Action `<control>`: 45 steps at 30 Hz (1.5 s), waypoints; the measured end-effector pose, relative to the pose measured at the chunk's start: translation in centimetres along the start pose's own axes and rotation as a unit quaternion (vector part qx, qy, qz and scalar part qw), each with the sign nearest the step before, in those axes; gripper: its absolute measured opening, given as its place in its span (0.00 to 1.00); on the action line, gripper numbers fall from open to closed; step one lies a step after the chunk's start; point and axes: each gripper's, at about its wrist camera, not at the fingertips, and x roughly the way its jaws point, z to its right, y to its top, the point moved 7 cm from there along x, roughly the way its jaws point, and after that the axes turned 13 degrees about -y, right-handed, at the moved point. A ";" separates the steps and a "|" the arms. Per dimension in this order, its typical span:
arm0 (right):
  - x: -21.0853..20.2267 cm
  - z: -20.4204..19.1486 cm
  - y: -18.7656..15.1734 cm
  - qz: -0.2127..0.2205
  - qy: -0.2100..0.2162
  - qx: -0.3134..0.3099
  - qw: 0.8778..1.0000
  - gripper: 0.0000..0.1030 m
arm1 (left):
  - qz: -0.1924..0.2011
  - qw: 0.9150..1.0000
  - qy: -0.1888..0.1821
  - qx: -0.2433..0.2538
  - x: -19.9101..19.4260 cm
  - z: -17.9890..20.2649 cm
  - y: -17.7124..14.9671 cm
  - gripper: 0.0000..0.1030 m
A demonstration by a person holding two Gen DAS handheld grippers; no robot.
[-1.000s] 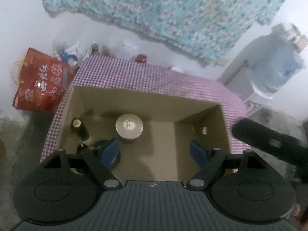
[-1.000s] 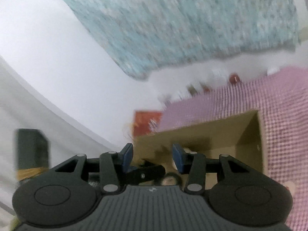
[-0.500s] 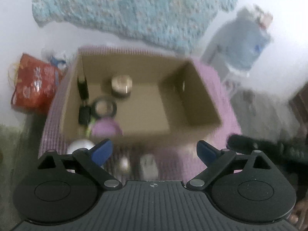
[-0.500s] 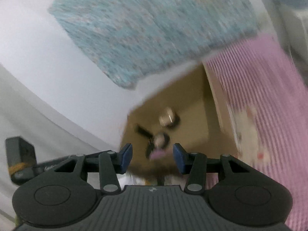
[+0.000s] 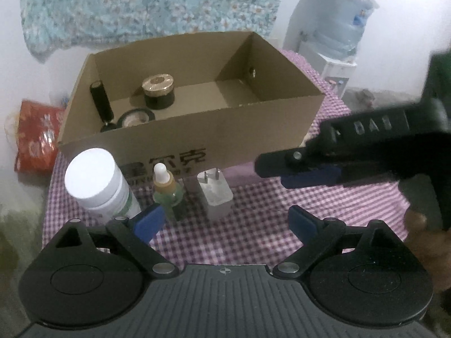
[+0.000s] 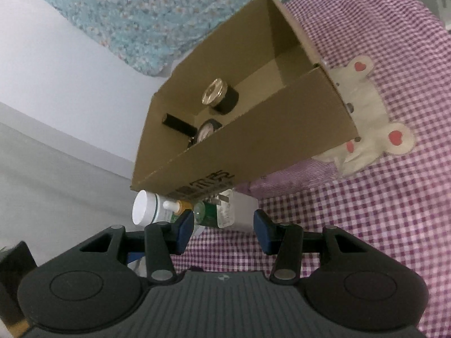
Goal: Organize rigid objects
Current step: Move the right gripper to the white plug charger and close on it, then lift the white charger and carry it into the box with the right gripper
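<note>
A cardboard box (image 5: 197,140) stands on the purple checked cloth. Inside it are a gold-lidded black jar (image 5: 158,91), a black tube (image 5: 101,102) and a black ring-shaped item (image 5: 136,118). In front of the box stand a white bottle (image 5: 98,186), a small dropper bottle (image 5: 165,188) and a white plug adapter (image 5: 215,194). My left gripper (image 5: 224,221) is open and empty, just short of these. My right gripper (image 6: 224,229) is open and empty, close to the adapter (image 6: 242,211) and a green-labelled item (image 6: 217,214); it shows from the side in the left wrist view (image 5: 310,174).
A red bag (image 5: 36,138) lies on the floor left of the table. A water dispenser with a blue bottle (image 5: 335,28) stands at the back right. Floral fabric (image 5: 146,2) hangs on the wall behind. A bear patch (image 6: 363,129) is on the cloth beside the box.
Both grippers have pulled back from above the box to its near side, low over the cloth. The objects in front of the box have come into view. Both stay open and empty.
</note>
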 end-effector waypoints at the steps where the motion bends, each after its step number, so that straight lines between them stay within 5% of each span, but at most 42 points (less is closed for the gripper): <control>1: 0.3 -0.2 0.1 -0.002 -0.001 -0.001 1.000 0.48 | 0.000 1.000 0.006 0.008 0.4 0.1 -0.2 0.91; 11: 2.6 -0.2 0.6 -0.024 0.000 0.008 1.000 0.48 | 0.023 0.999 0.020 0.027 2.4 0.3 -0.5 0.77; 27: 6.9 -0.1 1.1 -0.068 0.012 0.019 0.997 0.49 | 0.004 0.999 0.019 -0.037 6.1 -1.6 -0.5 0.52; 35: 8.3 0.0 0.7 -0.086 0.020 0.028 0.996 0.53 | -0.006 0.997 0.023 -0.074 6.7 -2.7 -0.9 0.28; 45: 7.5 0.7 -0.4 -0.084 0.018 0.034 0.996 0.52 | 0.000 0.998 0.018 -0.058 5.8 -1.2 -1.1 0.25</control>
